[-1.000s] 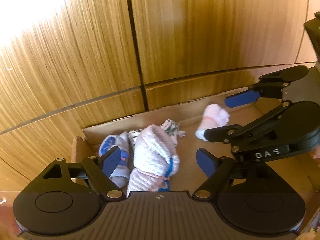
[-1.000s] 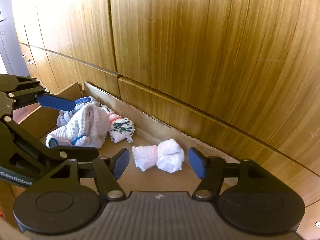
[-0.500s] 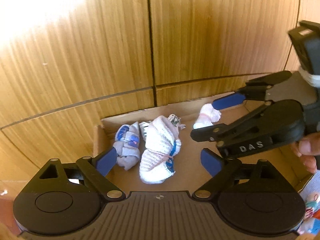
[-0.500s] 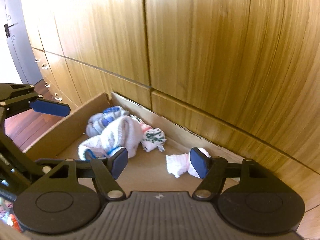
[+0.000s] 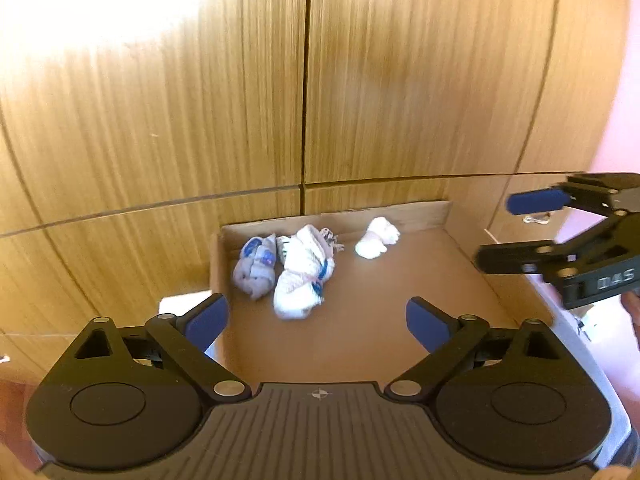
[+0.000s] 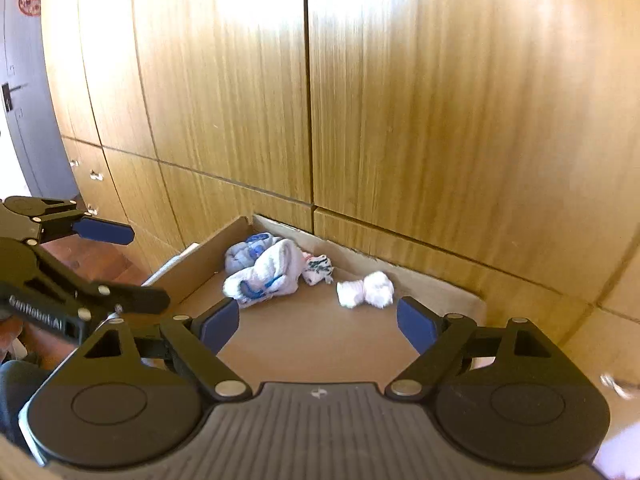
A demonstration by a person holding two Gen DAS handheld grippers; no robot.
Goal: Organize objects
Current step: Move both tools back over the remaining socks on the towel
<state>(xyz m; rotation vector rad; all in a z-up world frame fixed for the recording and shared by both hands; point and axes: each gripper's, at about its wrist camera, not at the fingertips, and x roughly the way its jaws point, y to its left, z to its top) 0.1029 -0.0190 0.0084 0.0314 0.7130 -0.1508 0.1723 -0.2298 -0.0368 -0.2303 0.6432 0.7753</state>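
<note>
Left wrist view shows the task's things lying together in the far part of a shallow brown cardboard box (image 5: 460, 272): a grey-and-blue rolled sock bundle (image 5: 256, 268) against the far-left corner, a larger white knitted sock bundle with blue trim (image 5: 302, 280) touching it on its right, a small white cloth with dark green print (image 6: 318, 274) tucked behind that one, and a white fluffy sock roll with a pink band (image 5: 377, 237) lying apart near the back wall. The box sits against tall wooden cabinet doors (image 5: 400, 80).

The left hand-held gripper (image 5: 317, 318) hangs above the near half of the box with its jaws wide and nothing between them. The right hand-held gripper (image 6: 318, 322) is likewise wide and empty, and from the left wrist view it sits out past the box's right wall.

The step in hand looks like going for the next item to sort, though no further loose item is clearly visible in either view. To do it well, each gripper should clear the low cardboard walls, since a snagged rim would drag the light box. A new bundle is best set in the bare floor beside the white roll, lowered until it rests before the jaws let go, so soft rolls neither bounce nor unroll.
</note>
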